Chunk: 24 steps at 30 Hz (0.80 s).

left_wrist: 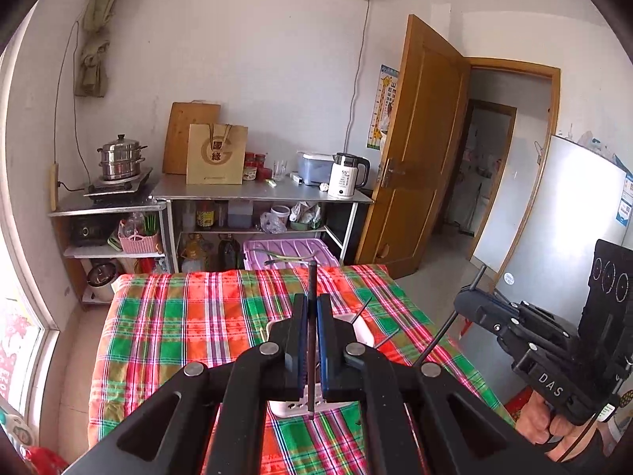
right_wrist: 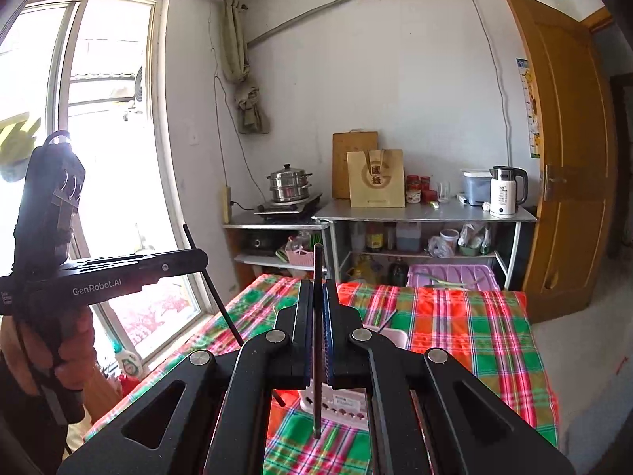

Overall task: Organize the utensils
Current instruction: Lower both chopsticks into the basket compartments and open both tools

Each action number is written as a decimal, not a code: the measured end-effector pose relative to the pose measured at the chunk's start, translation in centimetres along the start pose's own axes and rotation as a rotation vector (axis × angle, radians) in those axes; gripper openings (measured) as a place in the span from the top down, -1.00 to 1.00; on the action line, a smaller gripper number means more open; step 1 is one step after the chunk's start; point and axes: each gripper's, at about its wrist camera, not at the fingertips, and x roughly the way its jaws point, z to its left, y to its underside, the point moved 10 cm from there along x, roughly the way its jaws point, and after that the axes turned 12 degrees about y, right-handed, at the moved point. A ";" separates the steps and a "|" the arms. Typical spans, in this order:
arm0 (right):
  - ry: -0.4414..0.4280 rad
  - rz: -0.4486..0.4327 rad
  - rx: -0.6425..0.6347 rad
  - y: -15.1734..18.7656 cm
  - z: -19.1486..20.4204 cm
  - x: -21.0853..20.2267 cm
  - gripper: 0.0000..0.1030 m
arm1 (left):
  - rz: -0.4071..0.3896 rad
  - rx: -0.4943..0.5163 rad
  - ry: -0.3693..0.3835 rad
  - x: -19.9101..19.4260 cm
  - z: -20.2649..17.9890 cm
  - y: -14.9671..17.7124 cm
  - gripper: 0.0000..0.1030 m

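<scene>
Left gripper (left_wrist: 312, 330) fingers pinching dark chopstick (left_wrist: 312, 340), right gripper (right_wrist: 318, 330) fingers pinching another chopstick (right_wrist: 317, 340)

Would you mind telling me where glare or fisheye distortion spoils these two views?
Right wrist view: the window is blown out white and the door bows. Left wrist view: the refrigerator front glares, and dark corners vignette the frame; the chopstick stays sharp.

Both wrist views ride high over the plaid-covered table (left_wrist: 166, 316), facing the far counter (right_wrist: 427, 213); left looks from the table's left, right from its right.
</scene>
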 end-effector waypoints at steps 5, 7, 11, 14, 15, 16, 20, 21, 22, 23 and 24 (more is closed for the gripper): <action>-0.003 -0.034 0.016 -1.7 0.1 1.3 0.92 | -0.020 0.016 -0.012 0.9 0.4 -2.2 0.92; -0.005 -0.042 0.028 -2.1 0.0 1.8 0.92 | -0.024 0.008 -0.010 1.7 0.8 -2.7 0.92; 0.005 -0.052 0.030 -2.4 -0.2 3.3 0.92 | -0.029 0.005 -0.002 3.3 1.4 -3.1 0.92; 0.007 -0.051 0.040 -2.4 -0.4 4.3 0.92 | -0.037 0.002 -0.001 4.5 2.1 -3.1 0.92; 0.007 -0.049 0.044 -2.3 -0.5 4.7 0.92 | -0.038 -0.005 0.003 5.0 2.3 -3.0 0.92; 0.007 -0.046 0.048 -2.2 -0.6 5.0 0.92 | -0.039 -0.009 0.006 5.3 2.5 -2.9 0.92; 0.013 -0.045 0.061 -1.3 -1.1 6.0 0.92 | -0.016 -0.021 0.005 6.7 3.4 -1.3 0.92; 0.016 -0.050 0.065 -1.4 -1.2 6.0 0.92 | -0.009 -0.023 0.006 7.1 3.7 -0.9 0.92; 0.014 -0.050 0.071 -1.5 -1.3 5.9 0.92 | -0.002 -0.029 0.007 7.5 3.9 -0.5 0.92; 0.016 -0.051 0.069 -1.6 -1.3 6.0 0.92 | 0.006 -0.033 0.008 7.8 4.1 -0.1 0.92; 0.023 -0.055 0.065 -1.7 -1.3 6.0 0.92 | 0.011 -0.036 0.008 8.0 4.2 0.3 0.92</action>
